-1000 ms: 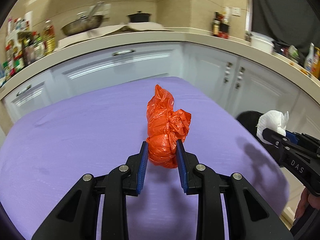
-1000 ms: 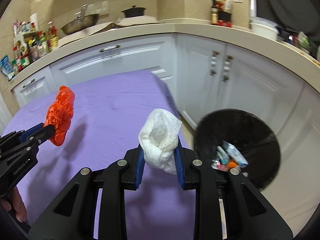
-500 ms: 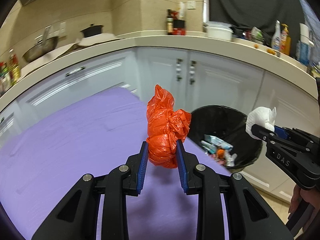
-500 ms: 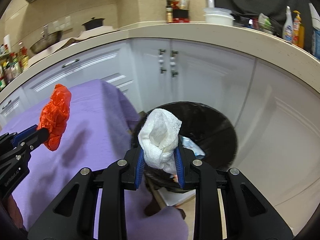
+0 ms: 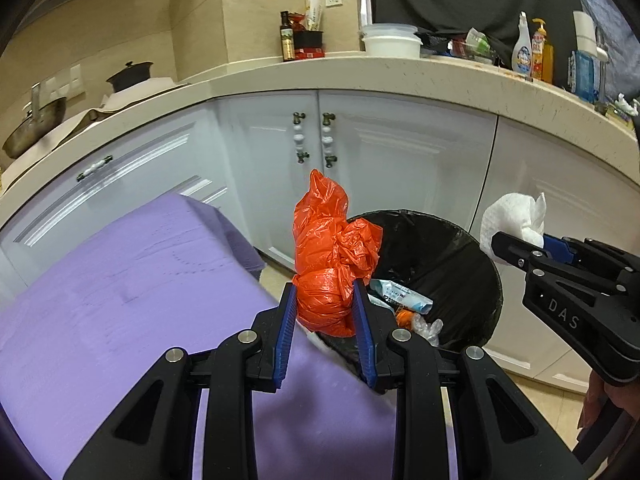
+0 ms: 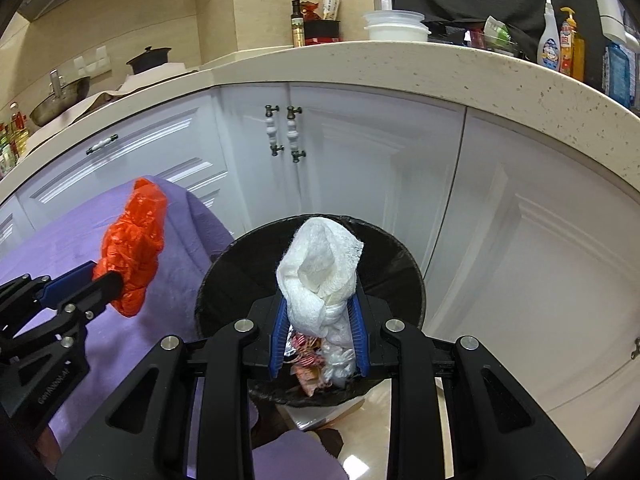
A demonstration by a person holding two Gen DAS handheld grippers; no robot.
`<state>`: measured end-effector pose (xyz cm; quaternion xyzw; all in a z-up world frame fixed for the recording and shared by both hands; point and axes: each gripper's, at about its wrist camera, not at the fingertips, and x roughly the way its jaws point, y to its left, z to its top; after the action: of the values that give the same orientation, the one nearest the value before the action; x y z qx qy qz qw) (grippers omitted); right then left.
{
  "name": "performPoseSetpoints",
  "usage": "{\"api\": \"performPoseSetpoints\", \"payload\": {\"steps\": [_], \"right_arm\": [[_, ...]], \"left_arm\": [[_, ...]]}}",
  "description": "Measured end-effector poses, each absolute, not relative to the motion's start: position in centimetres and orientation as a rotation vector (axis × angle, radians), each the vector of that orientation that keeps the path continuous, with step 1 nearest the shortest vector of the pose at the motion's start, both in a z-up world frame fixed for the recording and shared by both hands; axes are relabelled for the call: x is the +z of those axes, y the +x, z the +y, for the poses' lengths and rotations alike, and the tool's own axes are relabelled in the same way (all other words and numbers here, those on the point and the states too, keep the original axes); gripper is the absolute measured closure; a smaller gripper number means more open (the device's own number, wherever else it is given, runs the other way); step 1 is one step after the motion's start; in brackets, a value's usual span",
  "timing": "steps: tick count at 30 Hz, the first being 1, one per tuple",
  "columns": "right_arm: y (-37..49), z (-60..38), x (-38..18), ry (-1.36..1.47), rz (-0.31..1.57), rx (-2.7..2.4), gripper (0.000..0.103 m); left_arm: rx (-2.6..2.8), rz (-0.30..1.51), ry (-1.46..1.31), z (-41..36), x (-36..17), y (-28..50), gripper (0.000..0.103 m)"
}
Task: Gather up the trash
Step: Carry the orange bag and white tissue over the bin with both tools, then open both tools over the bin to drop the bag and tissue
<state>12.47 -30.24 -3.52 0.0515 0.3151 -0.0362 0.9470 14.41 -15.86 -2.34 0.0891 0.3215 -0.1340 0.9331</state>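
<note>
Orange plastic, a crumpled orange bag (image 5: 334, 264), is pinched between the blue pads of your left gripper (image 5: 325, 322), whose jaws are drawn in narrow and pressing its lower bulge. From the left wrist view it hangs at the near left edge of the black bin (image 5: 472, 248), over the corner of the purple tablecloth (image 5: 120, 280) rather than squarely above the opening. Your right gripper (image 6: 318, 326) has its jaws drawn in just as narrow on a wad of white paper towel (image 6: 320, 264), and the right wrist view looks straight down past it into the bin, where wrappers and other scraps already lie.

So both pieces are picked up and carried to the bin, but neither is dropped yet. By my reading the towel is placed for release, while the bag needs to go a little further right over the rim first. No loose trash shows on the visible part of the cloth; the rest of it is out of view.
</note>
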Motion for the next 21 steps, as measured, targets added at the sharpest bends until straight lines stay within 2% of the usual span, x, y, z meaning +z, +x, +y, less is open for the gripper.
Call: {"api": "performPoseSetpoints", "payload": {"steps": [18, 21], "right_arm": [[16.1, -31.8, -5.7, 0.126, 0.671, -0.09, 0.077], [16.5, -32.0, -6.0, 0.13, 0.667, -0.102, 0.069]], "left_arm": [[-0.273, 0.69, 0.19, -18.4, -4.3, 18.0, 0.074], [-0.277, 0.693, 0.182, -18.5, -4.3, 18.3, 0.073]]}}
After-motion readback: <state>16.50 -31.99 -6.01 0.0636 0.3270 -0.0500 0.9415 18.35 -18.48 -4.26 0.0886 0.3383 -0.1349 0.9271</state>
